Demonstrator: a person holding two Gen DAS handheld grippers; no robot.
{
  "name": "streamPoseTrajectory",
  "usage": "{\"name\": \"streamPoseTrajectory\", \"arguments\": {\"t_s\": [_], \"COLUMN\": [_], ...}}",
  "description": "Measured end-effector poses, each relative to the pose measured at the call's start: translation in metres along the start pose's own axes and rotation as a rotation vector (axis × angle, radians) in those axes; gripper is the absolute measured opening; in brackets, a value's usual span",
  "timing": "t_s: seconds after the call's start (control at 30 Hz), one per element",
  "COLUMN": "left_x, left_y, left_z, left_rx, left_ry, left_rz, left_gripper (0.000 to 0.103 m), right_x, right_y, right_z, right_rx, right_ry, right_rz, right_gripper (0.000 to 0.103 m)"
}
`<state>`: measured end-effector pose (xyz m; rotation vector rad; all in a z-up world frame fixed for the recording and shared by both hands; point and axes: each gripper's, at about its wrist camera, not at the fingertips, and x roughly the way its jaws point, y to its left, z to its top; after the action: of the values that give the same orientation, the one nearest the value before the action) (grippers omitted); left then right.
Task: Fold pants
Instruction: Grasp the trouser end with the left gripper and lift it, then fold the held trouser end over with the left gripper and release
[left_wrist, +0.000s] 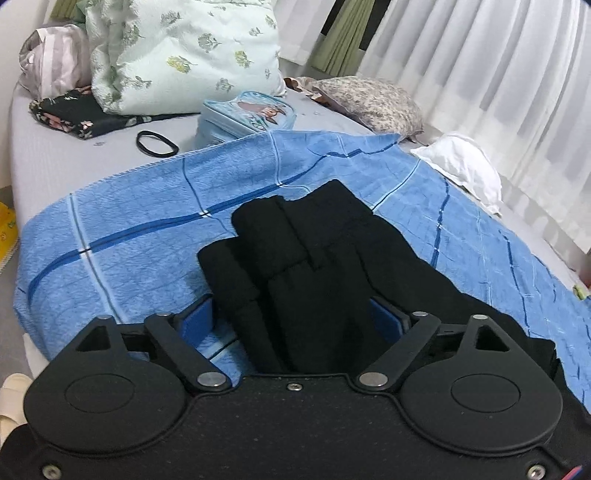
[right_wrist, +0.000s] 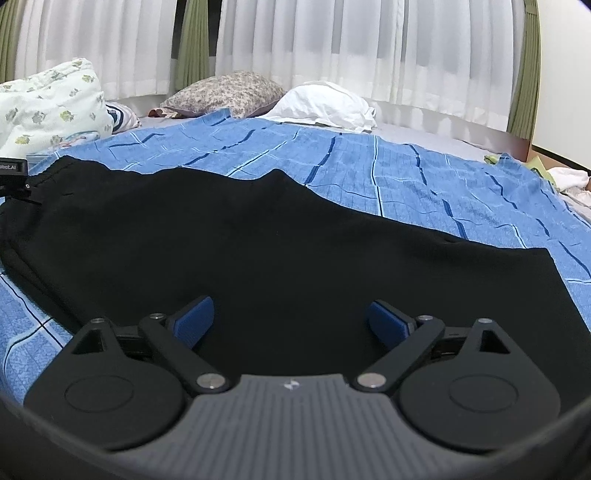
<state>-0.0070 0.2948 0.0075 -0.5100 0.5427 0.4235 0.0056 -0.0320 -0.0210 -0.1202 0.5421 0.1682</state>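
Black pants lie on a blue striped towel on the bed. In the left wrist view a bunched, pleated end of the pants sits between the wide-apart blue fingers of my left gripper; the jaws stand open around the cloth. In the right wrist view my right gripper is open low over the flat black cloth, its blue pads spread apart with the pants beneath and between them. Part of the left gripper shows at the far left by the pants' edge.
A floral duvet bundle, a light blue pouch, a black hair band, a dark floral cloth, a patterned pillow and a white cloth lie beyond the towel. White curtains hang behind. The bed edge is left.
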Motion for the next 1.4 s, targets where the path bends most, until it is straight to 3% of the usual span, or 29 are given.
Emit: {"name": "streamPoseTrajectory", "arguments": {"t_s": [0.13,0.23,0.3,0.37,0.47,0.5,0.53,0.57,0.6,0.67,0.87,1.03,1.13,1.2,1.3,1.4], "left_x": [0.003,0.002,0.002,0.005,0.012,0.014,0.015,0.016,0.015,0.011,-0.043,-0.107,-0.124,-0.122,-0.109,-0.102], "left_y": [-0.003,-0.003,-0.002,0.000,0.000,-0.004,-0.007,-0.012,-0.016,-0.020,-0.087,-0.180,-0.231,-0.260,-0.291,-0.292], "left_z": [0.000,0.000,0.000,-0.001,0.000,0.001,0.001,0.002,0.003,0.004,-0.005,-0.036,-0.070,-0.102,-0.149,-0.171], "left_rx": [-0.007,-0.034,-0.056,-0.083,-0.108,-0.108,-0.098,-0.084,-0.069,-0.055,0.219,0.511,0.631,0.714,0.839,0.836], "left_ry": [-0.015,-0.034,-0.043,-0.046,-0.055,-0.056,-0.056,-0.055,-0.059,-0.053,-0.226,-0.310,-0.221,-0.130,0.048,0.173], "left_rz": [-0.001,0.009,0.005,-0.005,-0.042,-0.038,-0.019,0.005,0.026,-0.007,-0.056,-0.272,-0.465,-0.553,-0.590,-0.614], "left_gripper": [0.083,0.069,0.066,0.071,0.096,0.096,0.094,0.076,0.044,0.029,0.022,0.022,0.022,0.023,0.028,0.035], "right_x": [0.001,-0.001,-0.005,-0.010,-0.018,-0.022,-0.025,-0.027,-0.030,-0.034,-0.043,-0.059,-0.069,-0.073,-0.079,-0.084], "right_y": [-0.003,-0.008,-0.014,-0.019,-0.029,-0.033,-0.037,-0.041,-0.046,-0.056,-0.091,-0.126,-0.150,-0.165,-0.180,-0.191], "right_z": [0.002,0.006,0.006,0.007,0.008,0.009,0.010,0.012,0.013,0.015,0.014,0.010,0.005,0.000,-0.011,-0.023], "right_rx": [0.009,0.034,0.069,0.099,0.129,0.139,0.147,0.155,0.164,0.178,0.252,0.338,0.402,0.446,0.487,0.516], "right_ry": [0.008,0.015,0.009,0.002,-0.019,-0.030,-0.040,-0.048,-0.054,-0.057,-0.040,-0.044,-0.047,-0.041,-0.032,-0.020], "right_rz": [0.010,0.030,0.044,0.044,0.030,0.022,0.013,0.004,-0.006,-0.021,-0.086,-0.161,-0.191,-0.204,-0.229,-0.243], "right_gripper": [0.098,0.098,0.098,0.098,0.098,0.098,0.098,0.098,0.098,0.098,0.098,0.098,0.098,0.098,0.098,0.098]}}
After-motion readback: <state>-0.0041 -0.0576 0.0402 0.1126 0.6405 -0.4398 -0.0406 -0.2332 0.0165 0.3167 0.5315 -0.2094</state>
